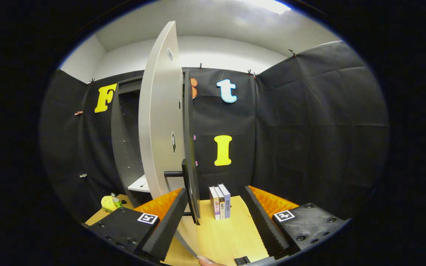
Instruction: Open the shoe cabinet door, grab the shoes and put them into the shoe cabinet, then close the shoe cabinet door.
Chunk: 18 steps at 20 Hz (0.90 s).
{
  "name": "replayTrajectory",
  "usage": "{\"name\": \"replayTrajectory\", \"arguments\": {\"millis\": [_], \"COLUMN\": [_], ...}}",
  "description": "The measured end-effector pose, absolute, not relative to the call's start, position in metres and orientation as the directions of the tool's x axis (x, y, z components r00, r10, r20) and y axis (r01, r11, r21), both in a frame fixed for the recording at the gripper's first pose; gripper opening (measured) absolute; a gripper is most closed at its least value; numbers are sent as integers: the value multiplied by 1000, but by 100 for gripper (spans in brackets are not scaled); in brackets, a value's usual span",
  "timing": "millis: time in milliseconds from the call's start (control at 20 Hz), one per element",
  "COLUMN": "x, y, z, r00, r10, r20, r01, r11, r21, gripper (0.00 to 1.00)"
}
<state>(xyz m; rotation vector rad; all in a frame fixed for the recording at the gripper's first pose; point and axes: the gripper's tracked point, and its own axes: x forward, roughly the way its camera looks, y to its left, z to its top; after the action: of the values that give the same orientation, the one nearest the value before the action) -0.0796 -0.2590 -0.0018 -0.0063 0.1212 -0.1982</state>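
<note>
Gripper view
Gripper [216, 225]: lower centre of the frame, fingers spread wide apart, clamping nothing.
Cabinet door [161, 122]: swung open, seen nearly edge-on, standing tall from upper centre down to the left finger; its edge lies just beside that finger's inner side.
Door handle [184, 177]: dark bar on the door's far face, just above the left fingertip.
Shoe cabinet [128, 140]: left of the door, dark interior exposed, a pale shelf [141, 184] low inside.
Books [220, 202]: three upright on the wooden table [220, 236], between and beyond the fingers.
Yellow item [107, 203]: lower left, beside a small bottle [117, 201].
Shoes: cannot tell where they are.
Fingertip [207, 261]: a person's, bottom centre.
</note>
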Motion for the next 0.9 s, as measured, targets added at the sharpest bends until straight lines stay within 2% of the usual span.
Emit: {"name": "replayTrajectory", "arguments": {"millis": [200, 500, 700, 900], "x": [-75, -75, -73, -66], "y": [-245, -234, -208, -172], "z": [-4, -10, -13, -16], "r00": [982, 978, 981, 985], "r10": [-151, -171, -158, -137], "r20": [-115, -117, -114, -108], "r01": [152, 173, 158, 134], "r11": [988, 985, 987, 990], "r21": [-5, 2, -14, -33], "gripper": [97, 96, 91, 92]}}
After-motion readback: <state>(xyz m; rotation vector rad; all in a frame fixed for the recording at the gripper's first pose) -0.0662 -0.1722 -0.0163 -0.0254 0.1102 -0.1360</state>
